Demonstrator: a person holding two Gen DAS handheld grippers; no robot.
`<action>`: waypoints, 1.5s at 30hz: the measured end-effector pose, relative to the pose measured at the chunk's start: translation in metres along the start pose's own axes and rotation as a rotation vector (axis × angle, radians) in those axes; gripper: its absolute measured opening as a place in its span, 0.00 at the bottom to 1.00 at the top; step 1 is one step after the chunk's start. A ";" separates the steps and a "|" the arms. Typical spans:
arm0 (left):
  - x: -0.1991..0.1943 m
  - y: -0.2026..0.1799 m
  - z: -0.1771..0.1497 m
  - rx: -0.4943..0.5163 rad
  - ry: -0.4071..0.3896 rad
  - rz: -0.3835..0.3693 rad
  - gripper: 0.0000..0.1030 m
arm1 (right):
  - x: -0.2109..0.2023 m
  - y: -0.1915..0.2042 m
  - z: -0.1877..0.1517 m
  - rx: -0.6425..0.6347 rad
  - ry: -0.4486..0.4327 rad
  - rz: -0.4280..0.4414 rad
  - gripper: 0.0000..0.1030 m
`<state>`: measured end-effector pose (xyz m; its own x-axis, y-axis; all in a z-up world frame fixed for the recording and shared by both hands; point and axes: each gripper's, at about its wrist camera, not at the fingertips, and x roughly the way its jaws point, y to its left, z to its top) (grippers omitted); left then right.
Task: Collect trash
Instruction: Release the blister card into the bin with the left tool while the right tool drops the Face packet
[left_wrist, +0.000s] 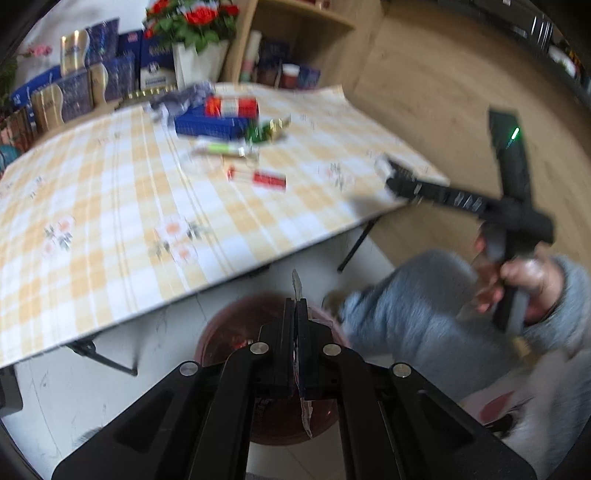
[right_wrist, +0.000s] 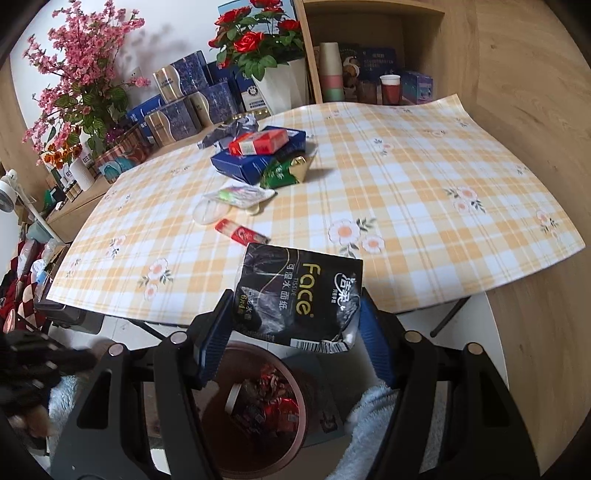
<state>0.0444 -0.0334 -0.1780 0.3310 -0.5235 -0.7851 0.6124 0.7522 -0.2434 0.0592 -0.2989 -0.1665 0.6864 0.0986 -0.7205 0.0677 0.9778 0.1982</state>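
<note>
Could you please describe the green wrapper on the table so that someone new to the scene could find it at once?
Start at the checked tablecloth and find the pile of litter towards its far side. The green wrapper leans against the near side of the blue box; it alone is glossy green, with a gold foil corner.

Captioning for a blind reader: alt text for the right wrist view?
The right tongs hold a black tissue wrapper above a red bin of trash. Behind, a checked table carries boxes and wrappers.

The right gripper is holding a black tissue wrapper above the brown trash bin, beside the table.
</note>
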 end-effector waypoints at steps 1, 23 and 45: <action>0.008 0.000 -0.003 0.001 0.018 0.004 0.02 | 0.000 -0.001 -0.002 0.005 0.005 0.000 0.63; 0.039 0.022 -0.016 -0.140 -0.104 0.077 0.79 | 0.030 0.013 -0.049 -0.048 0.108 0.028 0.63; -0.017 0.038 -0.039 -0.105 -0.352 0.453 0.94 | 0.107 0.088 -0.118 -0.323 0.336 0.096 0.64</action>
<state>0.0344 0.0199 -0.1961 0.7732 -0.2282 -0.5917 0.2853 0.9584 0.0032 0.0528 -0.1803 -0.3044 0.4027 0.1936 -0.8946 -0.2499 0.9635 0.0960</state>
